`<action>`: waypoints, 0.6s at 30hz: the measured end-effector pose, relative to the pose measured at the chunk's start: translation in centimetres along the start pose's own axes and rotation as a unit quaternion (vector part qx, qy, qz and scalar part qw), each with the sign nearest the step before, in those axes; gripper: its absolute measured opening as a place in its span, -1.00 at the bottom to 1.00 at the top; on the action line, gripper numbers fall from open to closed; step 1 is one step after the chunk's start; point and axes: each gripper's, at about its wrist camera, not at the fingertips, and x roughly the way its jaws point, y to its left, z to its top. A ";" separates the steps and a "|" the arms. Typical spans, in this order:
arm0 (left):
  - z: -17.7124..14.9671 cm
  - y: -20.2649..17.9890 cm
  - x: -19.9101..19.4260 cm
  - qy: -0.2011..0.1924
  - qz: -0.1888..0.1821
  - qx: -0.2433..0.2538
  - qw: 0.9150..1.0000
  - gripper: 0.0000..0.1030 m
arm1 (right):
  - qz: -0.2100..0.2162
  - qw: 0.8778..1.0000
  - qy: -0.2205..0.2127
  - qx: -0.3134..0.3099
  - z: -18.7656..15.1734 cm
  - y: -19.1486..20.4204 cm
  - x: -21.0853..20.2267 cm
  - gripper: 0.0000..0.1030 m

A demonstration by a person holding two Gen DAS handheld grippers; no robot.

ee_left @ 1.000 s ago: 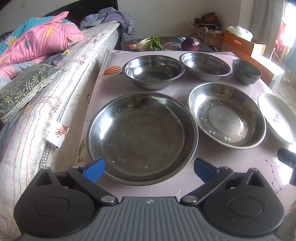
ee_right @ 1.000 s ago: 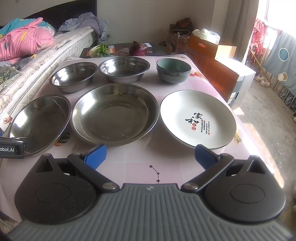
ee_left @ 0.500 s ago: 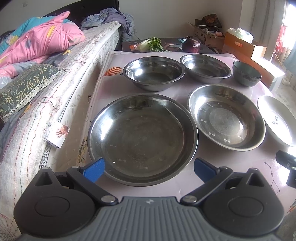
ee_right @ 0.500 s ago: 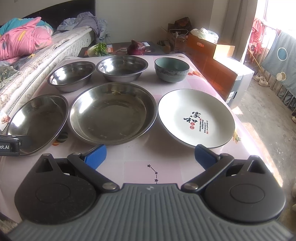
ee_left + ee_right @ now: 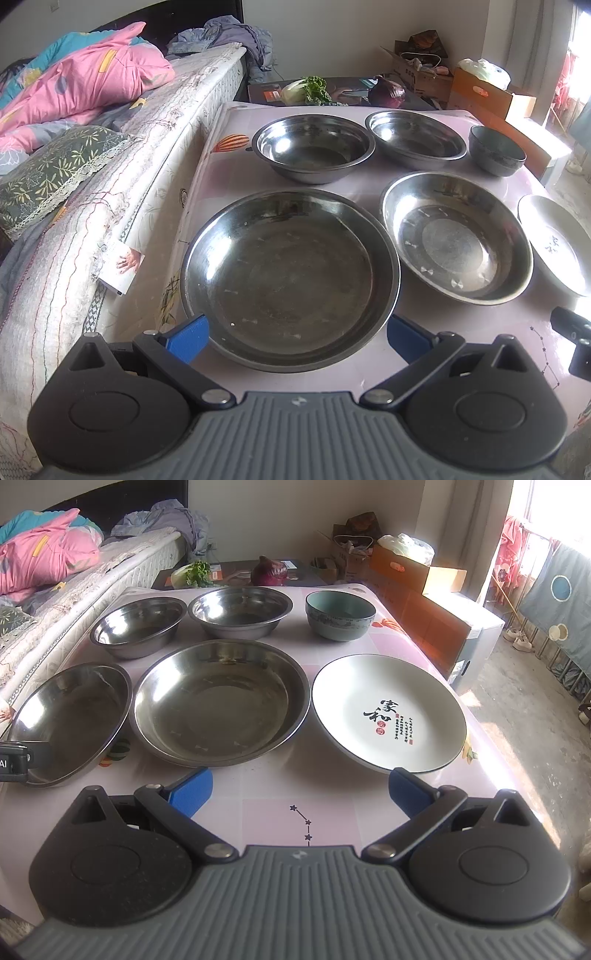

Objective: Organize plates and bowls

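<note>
The white round ceramic plate with black calligraphy (image 5: 554,243) was cut off at the left view's right edge, just right of the middle wide steel dish (image 5: 221,703); in the right view its characters read upright. Being round, it showed no long axis. The left hand-held gripper (image 5: 298,334) and right hand-held gripper (image 5: 300,788) hung spread wide and empty above the pink tabletop (image 5: 332,812), barely nearer than before.

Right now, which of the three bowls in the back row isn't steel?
The teal ceramic bowl, at the right end of the back row behind the white plate. The other two bowls are shiny steel.
</note>
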 end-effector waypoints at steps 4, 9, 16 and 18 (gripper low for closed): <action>0.1 0.1 0.0 0.000 0.002 -0.001 1.000 1.00 | -0.001 1.000 0.001 0.000 0.0 0.0 0.1 0.98; 0.2 0.2 0.0 0.000 0.003 -0.003 1.000 1.00 | -0.001 1.000 0.002 0.002 0.0 0.0 0.2 0.98; 0.2 0.3 0.1 0.002 0.004 -0.002 1.000 1.00 | -0.001 1.000 0.003 0.002 0.0 0.0 0.2 0.98; 0.2 0.2 0.2 0.004 0.004 -0.002 1.000 1.00 | -0.001 1.000 0.003 0.002 0.0 0.0 0.3 0.98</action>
